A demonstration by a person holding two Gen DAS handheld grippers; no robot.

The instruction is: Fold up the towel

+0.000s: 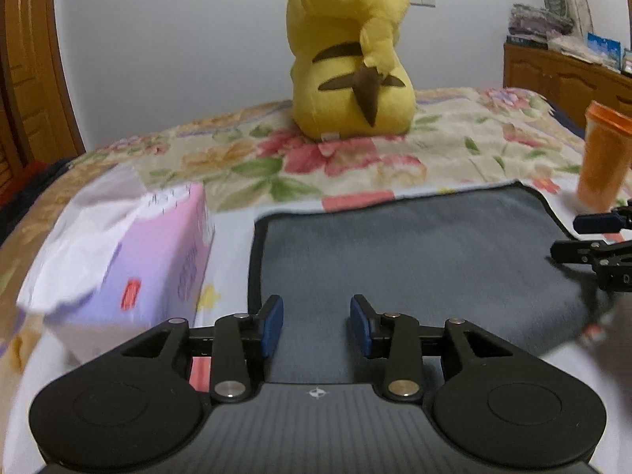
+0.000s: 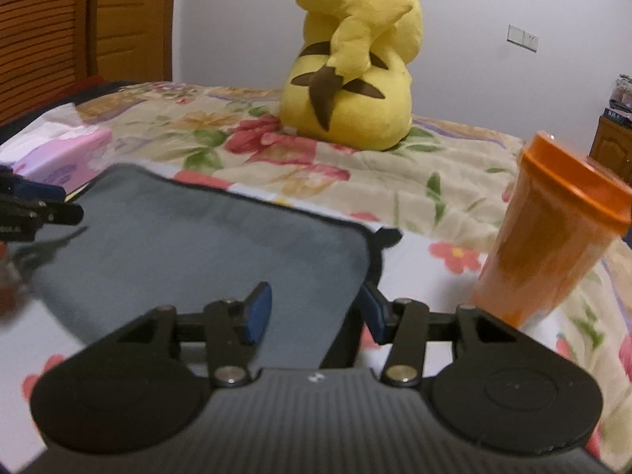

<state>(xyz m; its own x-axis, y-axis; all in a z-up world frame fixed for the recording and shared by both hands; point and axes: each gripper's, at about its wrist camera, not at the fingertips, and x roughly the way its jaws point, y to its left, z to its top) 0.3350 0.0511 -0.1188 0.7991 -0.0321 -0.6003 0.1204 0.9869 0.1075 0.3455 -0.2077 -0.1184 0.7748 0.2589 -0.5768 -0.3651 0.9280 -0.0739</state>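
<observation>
I've got both tongs over the flat grey fleece towel with dark edging [image 1: 414,252], spread on the floral bedspread [image 1: 355,158]. Left tongs [image 1: 316,326] released above its near-left part; right tongs [image 2: 314,310] released at its right edge. Pink tissue box [image 1: 154,260] sits left, orange lidded plastic jar [image 2: 553,233] right, yellow plush toy [image 2: 355,67] behind.

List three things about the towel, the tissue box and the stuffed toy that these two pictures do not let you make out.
- Towel: near edge hidden behind the left gripper in the left view.
- Tissue box: printing too blurred to read in either view.
- Stuffed toy: head cut off by the top edge, and it faces away.
</observation>
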